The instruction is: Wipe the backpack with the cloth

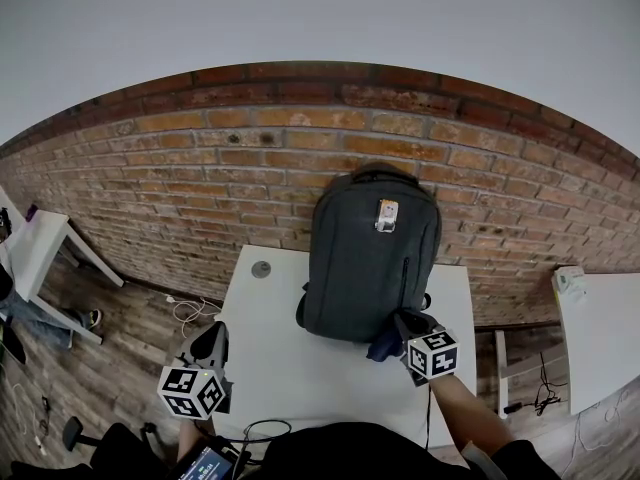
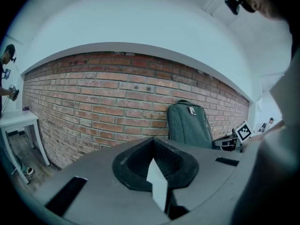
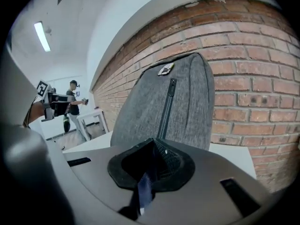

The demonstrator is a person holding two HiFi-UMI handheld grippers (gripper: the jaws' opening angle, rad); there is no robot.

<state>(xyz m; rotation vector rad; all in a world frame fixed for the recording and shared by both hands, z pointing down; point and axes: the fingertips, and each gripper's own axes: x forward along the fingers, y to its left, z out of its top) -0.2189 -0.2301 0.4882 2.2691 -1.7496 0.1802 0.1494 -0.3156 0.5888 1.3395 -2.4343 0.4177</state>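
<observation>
The left gripper [image 1: 212, 343] hangs at the table [image 1: 300, 378] edge, jaws together on nothing I can make out. The right gripper [image 1: 404, 326] is clamped on the dark cloth [image 1: 385, 347], at the lower right corner of the backpack [image 1: 368, 253]. The backpack stands upright against the brick wall [image 1: 200, 158] with nothing bracing it, so a hard sideways stroke would probably slide or topple it.

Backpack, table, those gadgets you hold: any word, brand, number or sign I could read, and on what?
No text can be read.
Badge on the backpack: print too small and blurred.
On the left hand-held gripper cube and the right hand-held gripper cube: black-and-white square markers, no letters.
Device at the bottom edge: marks too blurred.
</observation>
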